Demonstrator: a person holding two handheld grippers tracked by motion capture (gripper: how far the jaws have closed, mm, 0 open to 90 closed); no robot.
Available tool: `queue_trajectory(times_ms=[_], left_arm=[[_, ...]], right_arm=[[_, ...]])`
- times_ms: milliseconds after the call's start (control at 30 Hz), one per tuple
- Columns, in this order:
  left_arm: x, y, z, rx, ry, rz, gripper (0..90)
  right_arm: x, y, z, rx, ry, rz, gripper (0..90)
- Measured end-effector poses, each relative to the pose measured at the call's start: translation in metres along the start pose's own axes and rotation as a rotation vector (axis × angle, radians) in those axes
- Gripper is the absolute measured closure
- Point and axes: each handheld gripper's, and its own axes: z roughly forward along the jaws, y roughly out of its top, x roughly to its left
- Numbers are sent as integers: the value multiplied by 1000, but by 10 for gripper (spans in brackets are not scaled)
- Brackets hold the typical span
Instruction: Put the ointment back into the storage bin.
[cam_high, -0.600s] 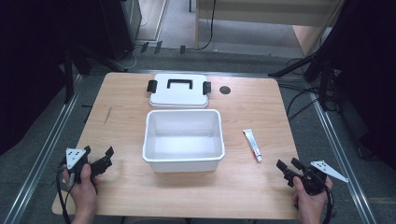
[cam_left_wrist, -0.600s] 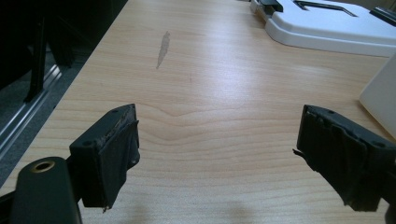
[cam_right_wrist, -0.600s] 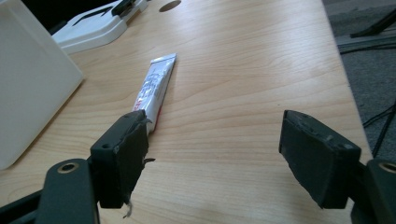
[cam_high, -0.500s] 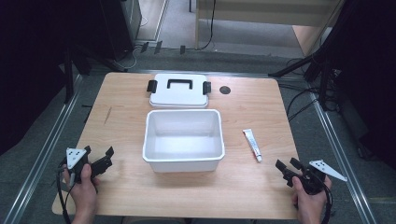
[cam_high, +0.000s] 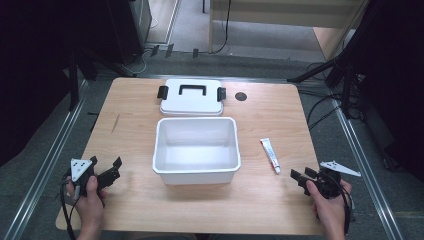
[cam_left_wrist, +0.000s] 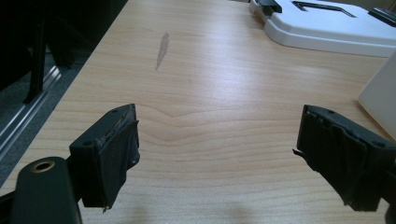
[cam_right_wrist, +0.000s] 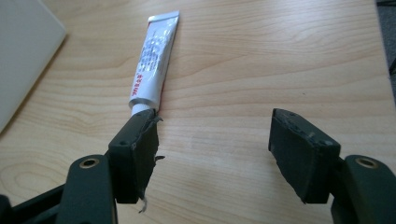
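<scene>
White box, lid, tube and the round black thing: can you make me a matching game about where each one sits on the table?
Things:
1. white box
2. lid
3. tube
4. round black thing

Places:
A. lying flat beyond the box, black handle up
B. right of the lid, near the far edge
C. middle of the table, open
D. right of the box, just ahead of the right gripper

Pairs: 1-C, 2-A, 3-D, 4-B
</scene>
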Motion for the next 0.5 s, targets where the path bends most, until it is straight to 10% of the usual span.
queue_trajectory(times_ms=[500], left_arm=[[1, 0, 1, -2, -13, 0, 135]], right_arm=[[35, 47, 15, 384, -42, -164, 321]])
